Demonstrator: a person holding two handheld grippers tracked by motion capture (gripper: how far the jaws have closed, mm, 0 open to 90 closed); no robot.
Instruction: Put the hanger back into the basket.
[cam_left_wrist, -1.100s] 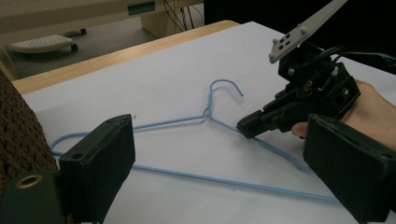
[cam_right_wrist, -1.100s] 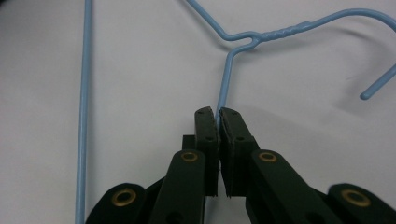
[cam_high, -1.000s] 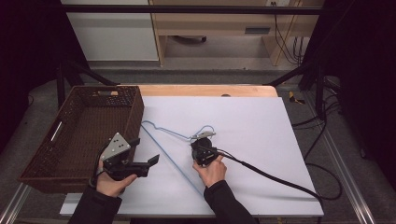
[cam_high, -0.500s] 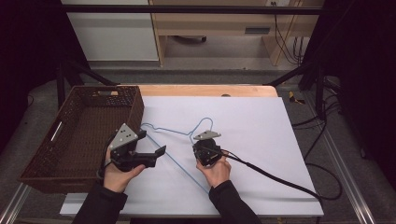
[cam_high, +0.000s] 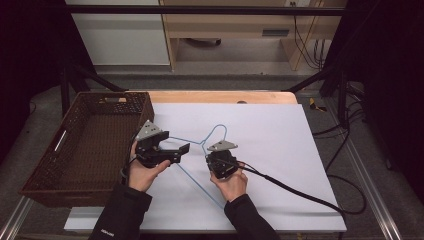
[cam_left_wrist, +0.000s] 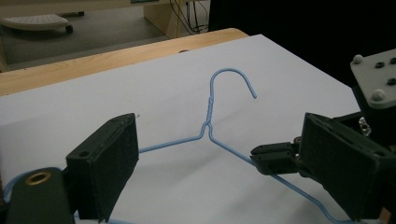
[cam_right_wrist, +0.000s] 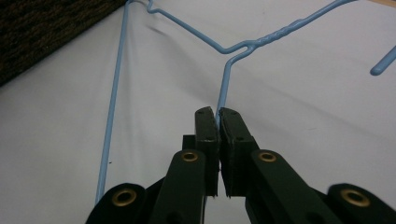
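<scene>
**Right gripper pinches the blue wire hanger; left gripper gapes beside it**

Right gripper (cam_high: 220, 161) has its jaws closed to a sliver on one sloping arm of the blue wire hanger (cam_high: 200, 150), as the right gripper view makes plain: the two black padded fingers (cam_right_wrist: 207, 130) meet with the thin wire running up from between them; the stretch of wire inside the clamp is hidden by the pads, and in the high view the gripper body and its grey three-cornered plate cover the grip itself. Left gripper (cam_high: 172, 152) stands with its jaws wide apart and nothing between them; its own view looks across the hanger, with the right gripper's closed tips (cam_left_wrist: 271, 156) on the wire at the far right, cut off by the frame edge.

The hanger lies on the white sheet (cam_high: 280, 135) towards the near left part of the table, its hook pointing to the far edge; the left gripper view shows the twisted neck (cam_left_wrist: 208, 109) and the open curled hook, details too fine to read from above; the right gripper view catches the long straight bottom bar (cam_right_wrist: 112, 107). A brown woven basket (cam_high: 60, 165) sits at the left edge, its near corner cut off; the hanger's left end lies near it, though whether they touch is unclear; a black cable (cam_high: 300, 192) trails from the right gripper to the right edge.
</scene>
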